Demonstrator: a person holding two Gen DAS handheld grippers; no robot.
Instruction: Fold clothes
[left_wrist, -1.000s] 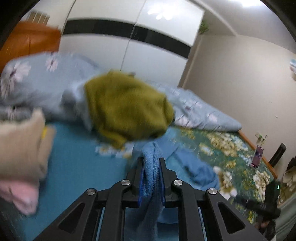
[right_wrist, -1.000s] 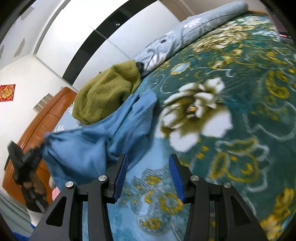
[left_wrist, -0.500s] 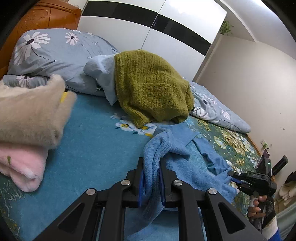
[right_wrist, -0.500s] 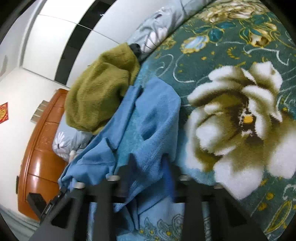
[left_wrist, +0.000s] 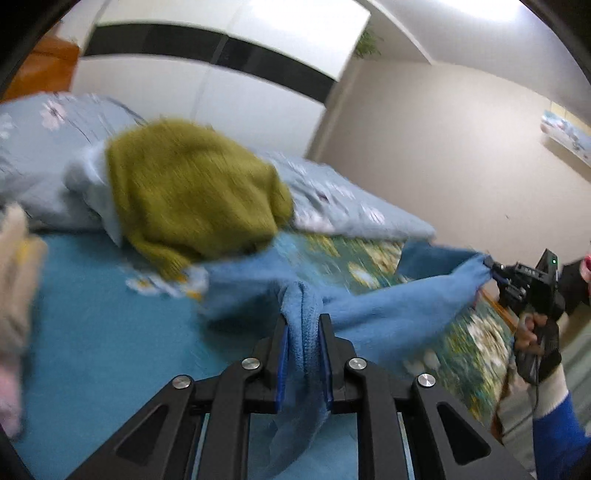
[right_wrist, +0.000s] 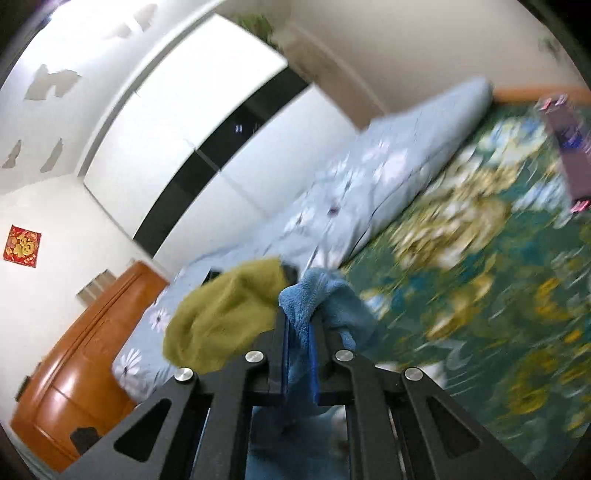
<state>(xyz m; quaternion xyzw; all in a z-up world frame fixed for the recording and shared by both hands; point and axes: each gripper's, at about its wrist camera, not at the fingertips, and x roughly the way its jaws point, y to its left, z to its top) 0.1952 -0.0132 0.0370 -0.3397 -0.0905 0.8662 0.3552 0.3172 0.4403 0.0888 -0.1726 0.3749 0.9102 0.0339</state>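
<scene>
Blue fleece of the blue garment (left_wrist: 388, 314) is now clamped at two places: one bunched edge is held between the pads of the left gripper (left_wrist: 303, 354), and another edge is being pinched by the right gripper (right_wrist: 299, 350), whose jaws, apart over the bedspread (right_wrist: 480, 277) a second ago, are closing on the cloth. Since then, the garment has been lifted from the bedspread and is stretched in the air in front of the green sweater (left_wrist: 192, 199), which lies untouched against the pillows (left_wrist: 351, 210). With both ends secured, the garment can probably be spread flat, so the first fold seems to be prepared but not yet made.
</scene>
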